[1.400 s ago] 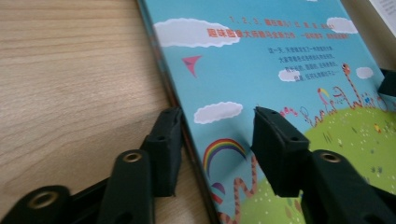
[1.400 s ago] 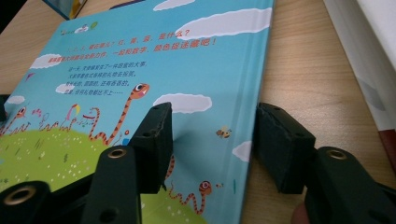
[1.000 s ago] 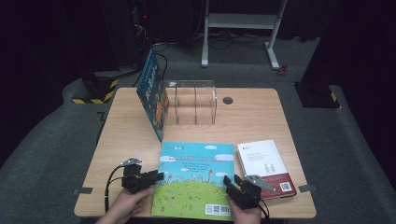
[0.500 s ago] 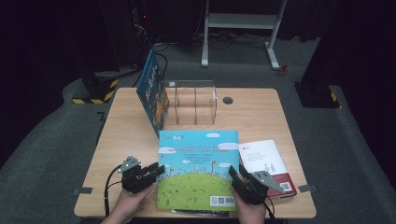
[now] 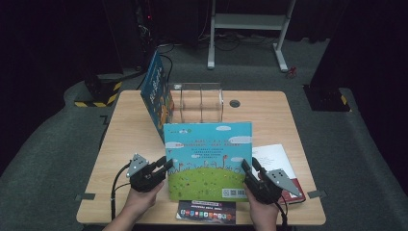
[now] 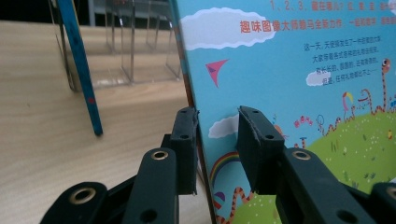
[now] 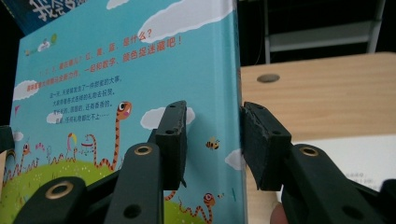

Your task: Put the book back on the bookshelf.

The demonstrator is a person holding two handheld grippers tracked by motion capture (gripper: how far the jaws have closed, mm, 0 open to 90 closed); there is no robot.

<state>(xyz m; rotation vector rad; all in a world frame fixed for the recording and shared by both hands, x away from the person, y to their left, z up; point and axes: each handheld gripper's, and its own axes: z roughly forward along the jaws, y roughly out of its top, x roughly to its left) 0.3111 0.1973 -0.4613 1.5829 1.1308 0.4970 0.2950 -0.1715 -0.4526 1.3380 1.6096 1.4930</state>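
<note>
Low in the frame, left gripper (image 5: 166, 166) and right gripper (image 5: 248, 169) hold the book (image 5: 208, 159) tilted up off the desk (image 5: 120, 130), jaws just narrowed onto its side edges.

Black claws (image 5: 166, 164) with grey three-cornered plates, black cables

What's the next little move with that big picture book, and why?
Probably carry the picture book forward toward the clear rack. The left tongs and right tongs, which have just been closing, clamp its side edges. It is tilted upright, off the table, and the rack's slots look empty.
</note>
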